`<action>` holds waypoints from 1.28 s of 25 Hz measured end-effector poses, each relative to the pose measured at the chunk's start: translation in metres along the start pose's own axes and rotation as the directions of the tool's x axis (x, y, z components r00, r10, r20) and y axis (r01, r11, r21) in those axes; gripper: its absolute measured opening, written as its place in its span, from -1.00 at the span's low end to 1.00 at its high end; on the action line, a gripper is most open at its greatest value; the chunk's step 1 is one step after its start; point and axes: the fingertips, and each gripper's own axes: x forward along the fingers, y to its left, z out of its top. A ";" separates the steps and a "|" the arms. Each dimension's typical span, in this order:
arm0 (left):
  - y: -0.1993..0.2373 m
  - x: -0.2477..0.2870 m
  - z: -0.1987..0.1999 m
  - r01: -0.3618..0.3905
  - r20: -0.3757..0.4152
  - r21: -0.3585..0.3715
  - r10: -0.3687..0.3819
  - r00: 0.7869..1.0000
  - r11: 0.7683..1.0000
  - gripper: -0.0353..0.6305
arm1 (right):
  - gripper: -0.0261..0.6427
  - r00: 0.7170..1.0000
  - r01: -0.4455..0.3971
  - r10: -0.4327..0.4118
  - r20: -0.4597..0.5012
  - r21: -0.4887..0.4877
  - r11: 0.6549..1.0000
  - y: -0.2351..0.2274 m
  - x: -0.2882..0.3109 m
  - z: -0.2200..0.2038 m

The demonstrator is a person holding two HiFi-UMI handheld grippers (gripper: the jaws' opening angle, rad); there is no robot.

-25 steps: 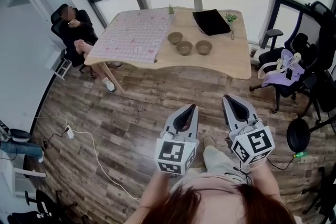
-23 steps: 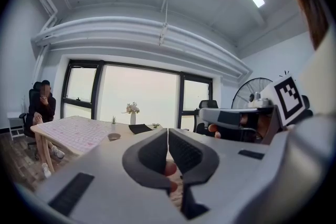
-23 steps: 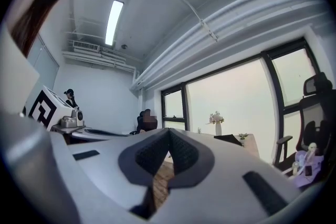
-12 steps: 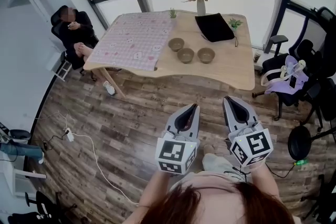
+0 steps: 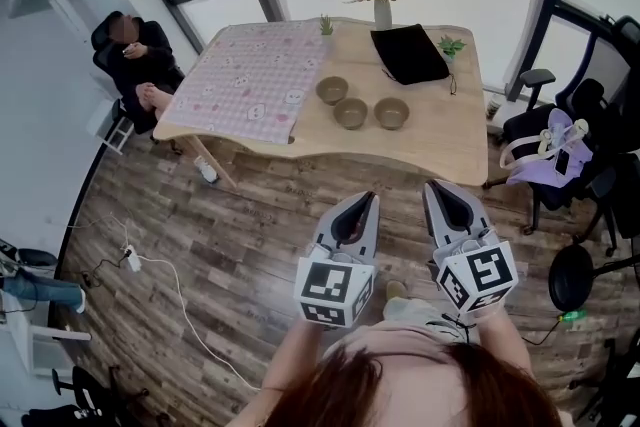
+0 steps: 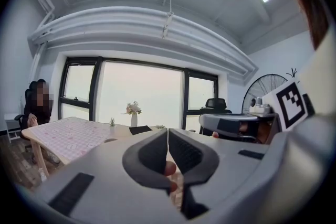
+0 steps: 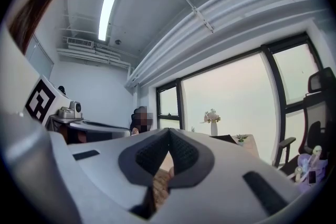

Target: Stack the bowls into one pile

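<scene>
Three brown bowls stand in a row on the wooden table point(image 5: 440, 140): a left bowl point(image 5: 332, 91), a middle bowl point(image 5: 351, 113) and a right bowl point(image 5: 391, 113). All three are upright and apart from each other. My left gripper point(image 5: 368, 200) and right gripper point(image 5: 433, 186) hang side by side over the wooden floor, well short of the table's near edge. Both are shut with nothing between their jaws. In the left gripper view my left gripper point(image 6: 167, 132) points toward the table point(image 6: 79, 131). The right gripper point(image 7: 168, 132) shows shut in its own view too.
A pink patterned cloth point(image 5: 255, 75) covers the table's left half. A black pouch point(image 5: 408, 53), a vase of flowers point(image 5: 381, 5) and small plants stand at the back. A seated person point(image 5: 135, 55) is at the left, office chairs point(image 5: 560, 150) at the right, a white cable point(image 5: 185, 300) on the floor.
The table and bowls sit lower and slightly larger in the head view, so I have moved toward them. Both grippers keep their pose and stay shut.
</scene>
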 end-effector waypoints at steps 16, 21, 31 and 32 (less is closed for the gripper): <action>0.024 0.094 0.010 -0.050 -0.016 0.001 0.050 0.999 0.999 -0.86 | -0.92 0.998 -0.038 0.037 -0.060 -0.027 0.999 -0.070 0.071 -0.015; 0.036 0.113 0.011 -0.085 -0.025 0.008 0.085 0.996 0.996 -0.86 | -0.92 0.997 -0.047 0.045 -0.068 -0.023 0.999 -0.089 0.090 -0.019; 0.076 0.142 0.008 -0.114 -0.051 0.005 0.114 0.992 0.993 -0.86 | -0.92 0.994 -0.046 0.044 -0.103 -0.016 0.999 -0.110 0.139 -0.032; 0.081 0.147 0.008 -0.111 -0.052 0.005 0.112 0.992 0.994 -0.86 | -0.92 0.993 -0.043 0.041 -0.106 -0.018 0.999 -0.112 0.145 -0.033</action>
